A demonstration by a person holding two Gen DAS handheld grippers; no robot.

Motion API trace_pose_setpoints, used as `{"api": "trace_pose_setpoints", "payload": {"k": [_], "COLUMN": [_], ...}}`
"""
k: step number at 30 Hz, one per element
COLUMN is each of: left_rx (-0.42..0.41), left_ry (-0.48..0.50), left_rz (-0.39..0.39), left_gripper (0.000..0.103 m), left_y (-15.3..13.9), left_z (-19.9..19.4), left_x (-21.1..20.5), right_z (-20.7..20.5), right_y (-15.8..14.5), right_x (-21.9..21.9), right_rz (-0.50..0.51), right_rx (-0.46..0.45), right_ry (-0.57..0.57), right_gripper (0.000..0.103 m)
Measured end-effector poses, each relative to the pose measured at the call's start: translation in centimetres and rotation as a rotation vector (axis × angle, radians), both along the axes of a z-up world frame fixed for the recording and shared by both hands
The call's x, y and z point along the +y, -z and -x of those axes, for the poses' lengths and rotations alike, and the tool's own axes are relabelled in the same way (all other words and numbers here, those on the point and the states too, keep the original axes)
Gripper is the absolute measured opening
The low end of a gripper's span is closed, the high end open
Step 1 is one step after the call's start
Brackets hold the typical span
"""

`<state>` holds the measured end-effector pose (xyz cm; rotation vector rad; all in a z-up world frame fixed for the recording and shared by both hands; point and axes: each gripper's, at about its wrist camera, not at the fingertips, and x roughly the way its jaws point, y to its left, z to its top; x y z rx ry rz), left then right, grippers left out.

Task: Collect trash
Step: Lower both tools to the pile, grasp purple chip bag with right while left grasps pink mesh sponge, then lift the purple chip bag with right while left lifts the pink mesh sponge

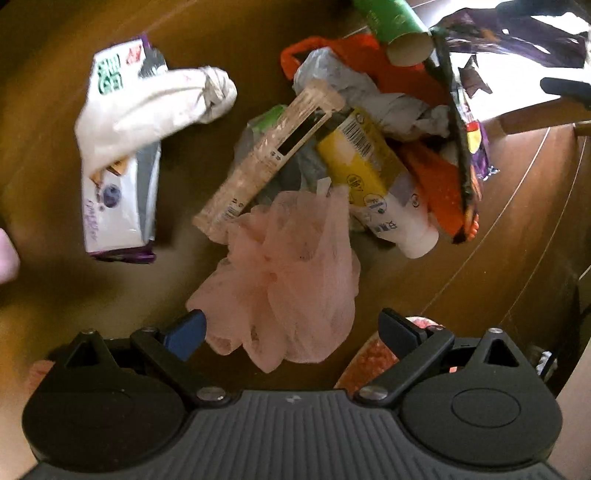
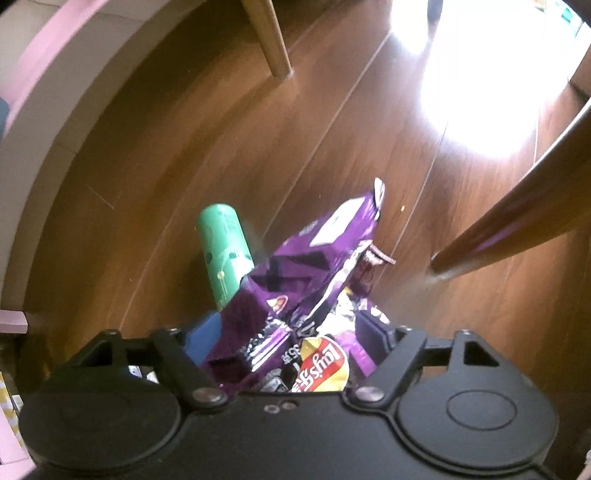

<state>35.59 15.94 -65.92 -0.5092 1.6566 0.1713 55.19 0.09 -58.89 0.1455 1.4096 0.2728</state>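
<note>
A heap of trash lies on the brown wooden floor [image 1: 517, 258]. My left gripper [image 1: 291, 328] hangs open just above a crumpled pink plastic bag [image 1: 280, 273], whose lower folds reach in between the fingers without being pressed. Behind it lie a clear plastic package [image 1: 266, 155], a yellow and white tube [image 1: 354, 155], an orange bag [image 1: 436, 177] and a green cardboard tube [image 1: 395, 26]. My right gripper [image 2: 288, 332] stands wide around a purple chip bag [image 2: 314, 258], which fills the gap between its fingers. The green tube [image 2: 221, 251] lies just left of that bag.
A white wipes packet [image 1: 118, 206] with a white crumpled wad [image 1: 155, 107] on it lies left of the heap. Wooden furniture legs [image 2: 273, 40] [image 2: 517, 221] stand beyond and right of the chip bag. A pink and cream wall base [image 2: 44, 92] curves along the left.
</note>
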Motion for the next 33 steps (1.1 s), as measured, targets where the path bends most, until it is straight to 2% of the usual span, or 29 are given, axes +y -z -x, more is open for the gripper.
{"api": "trace_pose_setpoints", "payload": {"k": [2, 4, 5, 7, 8, 9, 10, 11, 13, 16, 19, 22, 27, 33], "left_rx": [0.005, 0.010, 0.014, 0.030, 0.045, 0.053, 0.054, 0.047, 0.036, 0.004, -0.018, -0.027, -0.036, -0.039], "left_ry": [-0.003, -0.007, -0.013, -0.015, -0.014, -0.011, -0.011, -0.015, -0.025, -0.013, 0.008, 0.073, 0.172, 0.150], "left_rz": [0.000, -0.008, -0.013, -0.014, -0.014, -0.014, -0.014, -0.012, -0.005, -0.011, -0.006, -0.006, -0.057, -0.069], "left_gripper": [0.099, 0.098, 0.094, 0.065, 0.054, 0.051, 0.044, 0.036, 0.032, 0.020, 0.016, 0.015, 0.013, 0.013], "left_y": [0.7, 1.1, 1.3, 1.6, 1.7, 1.9, 1.9, 1.6, 1.4, 0.5, -0.2, -0.1, -2.6, -6.9], "left_z": [-0.2, -0.4, -0.4, -0.6, -0.6, -0.6, -0.6, -0.5, -0.7, -0.5, -0.7, -0.5, -0.3, -1.3], "left_x": [0.1, 0.1, 0.1, 0.1, 0.1, 0.1, 0.0, 0.1, 0.2, 0.2, 0.5, 0.6, 0.2, 1.8], "right_z": [0.0, 0.0, 0.0, -0.1, 0.0, -0.1, 0.1, 0.2, 0.4, 1.3, 2.0, 2.7, 3.8, 4.6], "right_y": [0.5, 0.9, 1.0, 1.4, 1.3, 1.3, 1.2, 0.9, 1.2, 0.3, -0.8, -1.8, -4.2, -9.5], "right_x": [0.0, -0.1, -0.1, 0.0, -0.1, -0.1, -0.3, -0.4, -0.4, 0.0, -0.1, -0.3, -0.4, 1.1], "right_rz": [-0.002, -0.010, -0.011, -0.014, -0.016, -0.017, -0.024, -0.026, -0.009, 0.031, 0.063, 0.099, 0.128, 0.130], "right_rx": [0.006, 0.018, 0.021, 0.023, 0.024, 0.030, 0.031, 0.029, 0.011, -0.035, -0.062, -0.054, -0.036, -0.067], "right_ry": [0.012, 0.020, 0.023, 0.030, 0.034, 0.041, 0.047, 0.051, 0.039, -0.020, -0.056, -0.075, -0.101, -0.197], "right_gripper": [0.074, 0.065, 0.058, 0.051, 0.050, 0.049, 0.043, 0.041, 0.038, 0.034, 0.029, 0.027, 0.022, 0.018]}}
